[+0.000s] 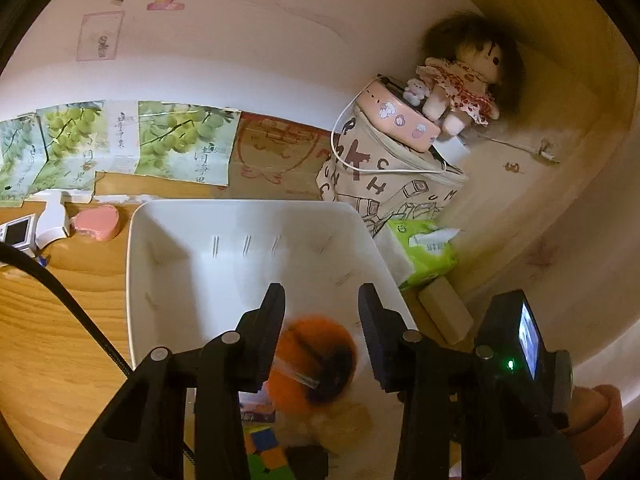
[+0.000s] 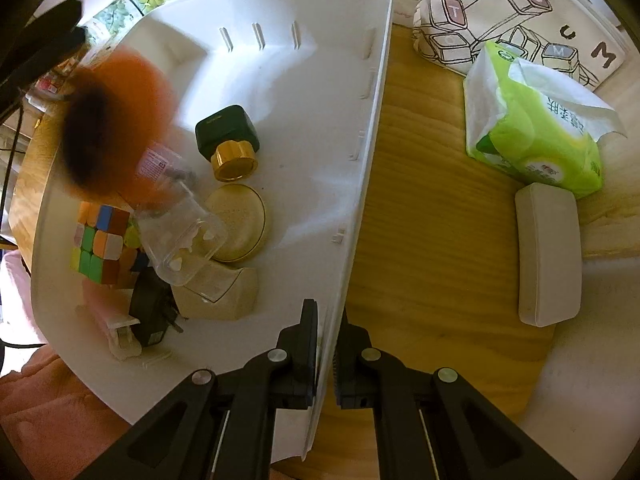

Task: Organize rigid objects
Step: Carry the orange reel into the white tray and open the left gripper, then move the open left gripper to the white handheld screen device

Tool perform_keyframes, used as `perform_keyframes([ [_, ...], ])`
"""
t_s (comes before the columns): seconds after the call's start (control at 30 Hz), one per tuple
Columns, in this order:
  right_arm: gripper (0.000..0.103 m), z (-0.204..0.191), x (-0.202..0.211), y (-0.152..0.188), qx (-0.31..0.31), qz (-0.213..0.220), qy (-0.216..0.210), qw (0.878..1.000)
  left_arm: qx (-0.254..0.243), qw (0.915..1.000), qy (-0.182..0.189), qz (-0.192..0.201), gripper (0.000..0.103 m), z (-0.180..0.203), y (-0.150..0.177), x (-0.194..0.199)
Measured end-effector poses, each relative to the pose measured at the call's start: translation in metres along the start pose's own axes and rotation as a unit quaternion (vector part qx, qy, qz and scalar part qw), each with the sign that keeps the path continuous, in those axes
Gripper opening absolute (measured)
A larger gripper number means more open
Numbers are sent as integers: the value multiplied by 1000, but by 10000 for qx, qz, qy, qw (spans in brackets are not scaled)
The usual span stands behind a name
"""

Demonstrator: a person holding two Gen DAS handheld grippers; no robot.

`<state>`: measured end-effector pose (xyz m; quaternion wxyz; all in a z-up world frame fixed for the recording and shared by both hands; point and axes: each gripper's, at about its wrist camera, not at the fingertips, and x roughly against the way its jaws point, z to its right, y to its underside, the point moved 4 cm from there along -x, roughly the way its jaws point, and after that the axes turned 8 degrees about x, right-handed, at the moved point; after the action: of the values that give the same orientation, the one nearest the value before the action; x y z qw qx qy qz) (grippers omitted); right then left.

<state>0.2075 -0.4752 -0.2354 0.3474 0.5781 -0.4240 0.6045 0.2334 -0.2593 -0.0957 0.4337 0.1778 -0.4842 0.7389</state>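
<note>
Pinching the right wall of the white bin, our right gripper has its jaws narrowed onto the plastic edge, one finger inside and one outside. Our left gripper hangs over the bin with jaws wide and nothing between them. Just below it we see a blurred orange-and-black round object, mid-air or tumbling over the bin contents; we cannot tell exactly what it is.

Inside the bin we see a multicolour puzzle cube at the near left, a clear plastic box tilted on top of a beige block, a round gold tin lying flat, a dark green bottle with gold cap on its side, and a black plug adapter near the front wall.

The bin sits on the wooden table. To the right of it lie a green tissue pack and a white oblong case, touching or just beside each other. Behind them stands a printed fabric bag with a pink case and a doll on top.
</note>
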Motion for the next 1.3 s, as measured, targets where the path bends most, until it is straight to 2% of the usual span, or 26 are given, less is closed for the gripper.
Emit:
perform_keyframes([
  [0.13, 7, 0, -2, -1, -13, -11, -18, 10000, -155, 9998, -60, -79, 41, 5, -1, -7],
  [0.37, 7, -1, -7, -3, -50, -9, -9, 10000, -49, 9997, -186, -128, 41, 1, -2, -6],
  [0.7, 6, -4, -13, -2, -165, 31, 96, 9998, 100, 9990, -433, -28, 42, -18, 1, 25],
  [0.9, 5, 1, -18, 2, -487, 55, -24, 9988, 84, 9973, -727, 29, 42, -38, 3, 49],
  [1.0, 5, 2, -19, 3, -625, 76, -22, 9980, 158, 9948, -1002, 25, 44, -55, 3, 60],
  [1.13, 5, 5, -19, 6, -808, 120, -40, 9967, 216, 9909, -1328, 25, 54, -76, 3, 74],
  [1.3, 5, 9, -18, 12, -1036, 156, 4, 9945, 130, 9876, -1566, 30, 66, -102, 0, 93],
])
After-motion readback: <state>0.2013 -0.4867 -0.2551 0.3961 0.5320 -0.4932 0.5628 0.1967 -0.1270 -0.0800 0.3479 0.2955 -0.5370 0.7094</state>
